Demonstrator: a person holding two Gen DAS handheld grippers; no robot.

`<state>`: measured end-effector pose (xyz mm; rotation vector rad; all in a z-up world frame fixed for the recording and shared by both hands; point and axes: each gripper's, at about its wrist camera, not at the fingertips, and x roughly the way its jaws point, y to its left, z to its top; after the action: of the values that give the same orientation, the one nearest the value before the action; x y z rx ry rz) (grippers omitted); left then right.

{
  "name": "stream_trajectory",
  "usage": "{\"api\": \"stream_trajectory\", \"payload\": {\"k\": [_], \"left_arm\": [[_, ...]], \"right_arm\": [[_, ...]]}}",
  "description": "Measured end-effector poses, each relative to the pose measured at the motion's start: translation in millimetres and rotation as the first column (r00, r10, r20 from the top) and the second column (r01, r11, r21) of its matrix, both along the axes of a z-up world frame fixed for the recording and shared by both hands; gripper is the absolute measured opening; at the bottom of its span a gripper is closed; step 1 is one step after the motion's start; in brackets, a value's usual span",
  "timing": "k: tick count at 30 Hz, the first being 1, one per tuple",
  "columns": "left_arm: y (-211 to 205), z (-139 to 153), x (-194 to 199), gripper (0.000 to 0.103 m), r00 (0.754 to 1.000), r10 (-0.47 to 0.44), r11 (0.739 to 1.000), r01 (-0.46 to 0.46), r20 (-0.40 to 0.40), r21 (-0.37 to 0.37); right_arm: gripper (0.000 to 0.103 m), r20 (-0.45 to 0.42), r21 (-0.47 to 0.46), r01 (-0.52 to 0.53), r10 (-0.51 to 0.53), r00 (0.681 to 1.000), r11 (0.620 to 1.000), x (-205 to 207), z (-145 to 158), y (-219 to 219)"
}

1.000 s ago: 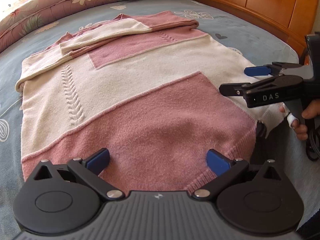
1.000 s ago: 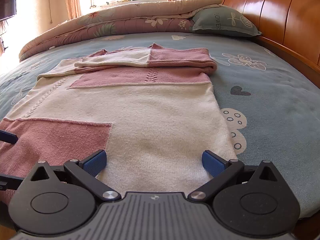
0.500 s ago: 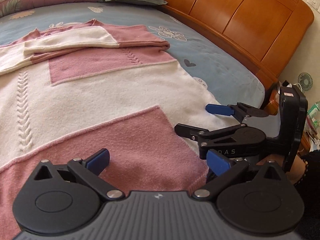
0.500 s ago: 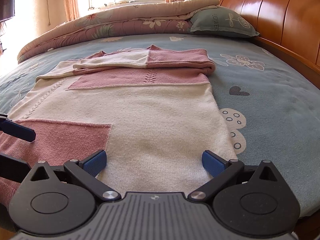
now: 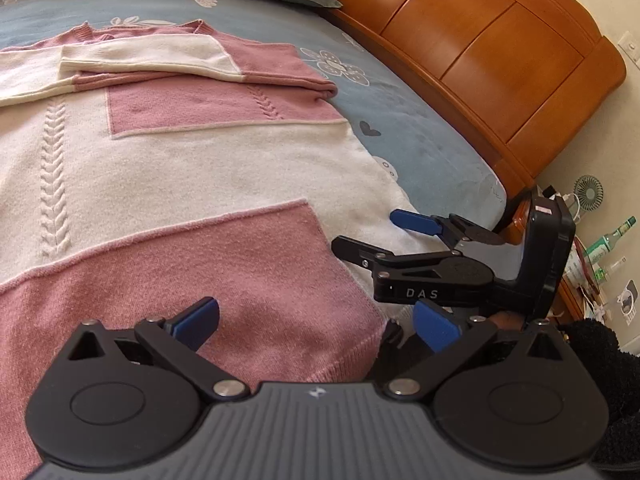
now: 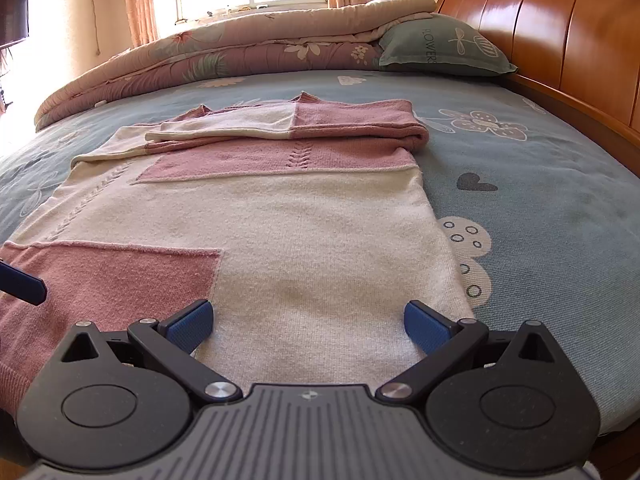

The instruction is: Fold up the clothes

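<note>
A pink and cream knit sweater lies flat on the bed, sleeves folded across its far end. My left gripper is open over the pink hem corner, nothing between its fingers. My right gripper is open over the cream hem, also holding nothing. In the left wrist view the right gripper shows from the side, just right of my left one, above the cream hem. A blue fingertip of the left gripper pokes in at the left edge of the right wrist view.
A blue patterned bedsheet covers the bed. The wooden headboard runs along the right. A green pillow and rolled quilt lie at the far end. Bottles and a small fan stand beyond the bed's corner.
My left gripper has swung right along the hem, closing in beside the right gripper. The right gripper has barely moved. Both stayed open.
</note>
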<state>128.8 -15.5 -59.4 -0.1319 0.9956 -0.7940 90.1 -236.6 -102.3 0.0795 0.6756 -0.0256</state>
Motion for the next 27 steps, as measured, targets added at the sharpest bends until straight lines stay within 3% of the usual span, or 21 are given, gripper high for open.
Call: {"api": "stream_trajectory", "payload": {"k": [4, 8, 14, 17, 20, 24, 27], "left_arm": [[-3.5, -14.0, -5.0, 0.102, 1.0, -0.008, 0.998, 0.009, -0.007, 0.064], [4.5, -15.1, -23.9, 0.102, 0.998, -0.032, 0.995, 0.027, 0.051, 0.096], [21.2, -1.4, -22.8, 0.102, 0.988, 0.043, 0.98, -0.071, 0.151, 0.186], [30.2, -10.3, -14.8, 0.102, 0.988, 0.094, 0.971, -0.119, 0.126, 0.208], [32.6, -17.9, -21.7, 0.102, 0.985, 0.08, 0.968, -0.113, 0.152, 0.223], [24.5, -14.8, -33.5, 0.102, 0.977, 0.041, 0.947, -0.104, 0.207, 0.304], [15.8, -9.0, -42.5, 0.102, 0.948, -0.022, 0.911, -0.111, 0.317, 0.396]], "right_arm": [[0.103, 0.0, 0.004, -0.001, 0.001, 1.0, 1.0, 0.0, 0.3, -0.6], [0.103, 0.002, 0.001, 0.001, -0.001, 1.0, 1.0, -0.1, 0.1, -0.2], [0.103, 0.004, 0.0, 0.003, -0.003, 1.0, 1.0, -0.6, -0.3, 0.3], [0.103, 0.004, -0.001, 0.003, -0.003, 1.0, 1.0, -0.8, -0.2, 0.6], [0.103, 0.004, 0.001, 0.002, -0.002, 1.0, 1.0, -0.8, 0.0, 0.0], [0.103, 0.001, -0.003, 0.003, -0.003, 1.0, 1.0, -0.1, 0.2, 0.4], [0.103, -0.03, -0.015, -0.016, 0.016, 0.999, 1.0, 3.7, 3.9, 0.7]]}}
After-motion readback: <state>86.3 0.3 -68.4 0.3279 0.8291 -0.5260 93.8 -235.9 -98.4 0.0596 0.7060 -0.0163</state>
